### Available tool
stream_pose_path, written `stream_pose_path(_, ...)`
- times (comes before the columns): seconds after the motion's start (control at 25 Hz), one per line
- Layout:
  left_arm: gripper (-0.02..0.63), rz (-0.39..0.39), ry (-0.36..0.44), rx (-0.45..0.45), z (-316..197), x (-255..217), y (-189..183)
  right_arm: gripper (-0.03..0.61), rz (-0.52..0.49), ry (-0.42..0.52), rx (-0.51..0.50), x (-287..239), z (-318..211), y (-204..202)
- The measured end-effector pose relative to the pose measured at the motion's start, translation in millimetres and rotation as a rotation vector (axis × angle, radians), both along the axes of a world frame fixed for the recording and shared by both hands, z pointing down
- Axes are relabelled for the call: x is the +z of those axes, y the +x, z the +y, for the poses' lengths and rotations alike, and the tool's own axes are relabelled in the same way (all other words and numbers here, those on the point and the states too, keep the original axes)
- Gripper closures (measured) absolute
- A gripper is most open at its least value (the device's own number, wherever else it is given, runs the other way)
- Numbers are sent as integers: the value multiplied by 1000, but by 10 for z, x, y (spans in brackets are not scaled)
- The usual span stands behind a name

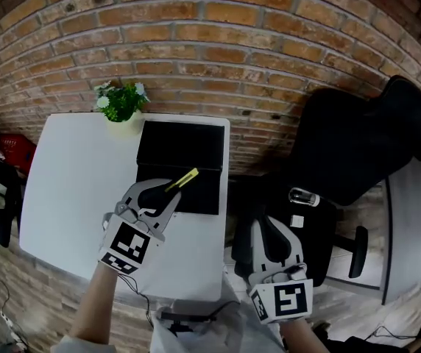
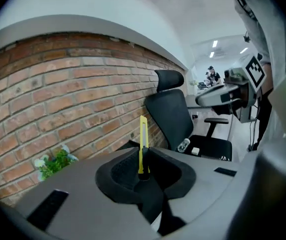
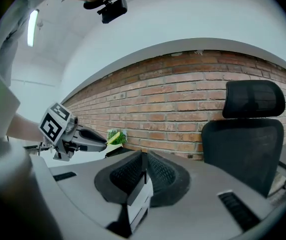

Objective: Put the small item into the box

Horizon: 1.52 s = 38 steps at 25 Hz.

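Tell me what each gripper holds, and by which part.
Left gripper clamps the yellow utility knife by one end, the rest sticking out beyond the jaws. Right gripper is shut, holding nothing.

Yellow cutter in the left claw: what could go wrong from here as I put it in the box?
1. The left claw grips the yellow cutter only at one end. Most of it sticks out, so it might pivot or slip.
2. The black box lies close to the white table's right edge, so a nudge could shove it toward that edge.
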<state>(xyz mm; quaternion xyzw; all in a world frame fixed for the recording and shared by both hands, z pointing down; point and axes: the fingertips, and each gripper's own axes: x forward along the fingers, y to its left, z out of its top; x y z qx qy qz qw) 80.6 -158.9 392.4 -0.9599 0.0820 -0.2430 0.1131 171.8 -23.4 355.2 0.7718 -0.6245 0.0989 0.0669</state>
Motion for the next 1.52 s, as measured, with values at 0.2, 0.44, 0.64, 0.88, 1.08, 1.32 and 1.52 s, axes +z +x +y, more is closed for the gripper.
stream_pose_path(0.2,538,-162,-15,98,-66,551,192,518,-21,-22,23,121,74,51)
stream_pose_path(0.44,538,-396,-37,205,-79,1207,253,518,-48,-48,58,273,191,104)
stream_pose_path(0.64,538,-516,-81,265,-111,1568,288,518,-60,-65,78,362,257,157)
stream_pose_path(0.88,538,-622,-89,318,-115,1812,336,518,-72,-79,97,460,332,196)
stream_pose_path(1.08,538,-664,-91,323,-115,1910,310,518,-75,-82,104,483,353,210)
stream_pose_path(1.32,529,-638,-128,284,-152,1908,312,518,-69,-92,112,506,378,213)
stream_pose_path(1.52,485,-606,-123,252,-196,1839,311,518,-63,-91,106,504,363,217)
